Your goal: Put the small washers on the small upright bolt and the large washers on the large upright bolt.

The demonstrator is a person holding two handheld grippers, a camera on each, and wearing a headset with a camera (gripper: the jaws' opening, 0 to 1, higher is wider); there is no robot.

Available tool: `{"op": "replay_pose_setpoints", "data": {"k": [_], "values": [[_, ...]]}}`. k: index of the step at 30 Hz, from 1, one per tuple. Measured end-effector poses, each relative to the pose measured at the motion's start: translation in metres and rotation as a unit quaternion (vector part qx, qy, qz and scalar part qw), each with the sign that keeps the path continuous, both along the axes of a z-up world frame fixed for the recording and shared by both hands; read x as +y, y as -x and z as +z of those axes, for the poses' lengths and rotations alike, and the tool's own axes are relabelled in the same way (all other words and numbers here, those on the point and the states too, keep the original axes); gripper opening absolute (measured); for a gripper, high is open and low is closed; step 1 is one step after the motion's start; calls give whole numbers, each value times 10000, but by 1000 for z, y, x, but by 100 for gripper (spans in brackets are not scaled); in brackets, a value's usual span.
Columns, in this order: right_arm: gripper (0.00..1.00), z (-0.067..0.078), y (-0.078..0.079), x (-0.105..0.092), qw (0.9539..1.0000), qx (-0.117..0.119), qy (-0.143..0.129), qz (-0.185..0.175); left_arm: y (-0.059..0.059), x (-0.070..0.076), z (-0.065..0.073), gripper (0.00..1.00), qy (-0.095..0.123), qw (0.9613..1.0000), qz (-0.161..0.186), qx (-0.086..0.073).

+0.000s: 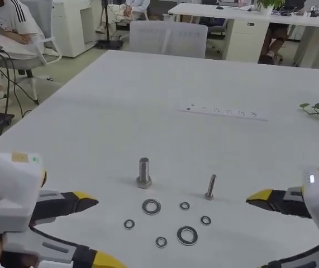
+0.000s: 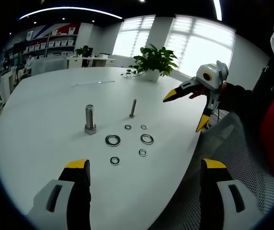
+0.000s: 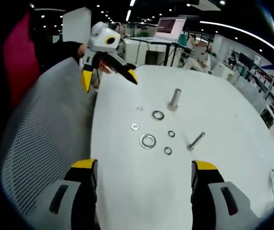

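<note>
plainly, both claws wide and six washers loose on the table

we saw the left gripper (image 1: 100, 231) low at the left of the head view, its jaws spread wide and holding nothing. the right gripper (image 1: 265, 231) sat opposite at the right edge, jaws likewise wide apart and empty. the two were well apart, with the work between them.

on the white table (image 1: 148, 100) the large bolt (image 1: 143, 172) stood upright on its hex head. the small bolt (image 1: 210, 187) stood upright to its right, apart from it. nearer us than the bolts, one large washer (image 1: 151, 206) lay flat just before the large bolt, and the other large washer (image 1: 187, 235) lay closer to us. the small washers (image 1: 185, 206), four of them, lay flat and scattered around these two. we saw none touching a bolt or a jaw.

farther back a white power strip (image 1: 223, 111) lay on the table.
</note>
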State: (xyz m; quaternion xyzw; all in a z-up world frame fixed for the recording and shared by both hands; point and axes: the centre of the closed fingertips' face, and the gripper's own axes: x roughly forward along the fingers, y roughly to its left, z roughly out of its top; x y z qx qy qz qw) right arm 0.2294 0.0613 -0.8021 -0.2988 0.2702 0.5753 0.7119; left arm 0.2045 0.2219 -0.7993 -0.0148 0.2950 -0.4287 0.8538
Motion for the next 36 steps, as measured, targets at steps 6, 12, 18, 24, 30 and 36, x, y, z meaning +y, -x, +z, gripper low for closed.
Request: {"op": "replay_pose_setpoints", "data": {"k": [6,12,18,24,30,36], "values": [[79,0,0,6,9993,-16,254,283,1,-1,1,95,7,10000,-17,-16],[76,0,-3,12,9968,-54,556,564,1,-2,1,95,2,10000,-33,-21],[75,-3,-7,17,9933,-33,842,795,2,-4,1,95,14,10000,-56,-12],[74,-5,-14,24,9887,-52,1093,1020,2,-4,1,95,-3,10000,-68,-7],[74,-6,-18,32,9849,-44,1240,1206,2,-4,0,94,-3,10000,-61,-1],[73,-9,-21,38,9796,-40,1439,1402,2,-4,0,94,-8,10000,-64,4]]}}
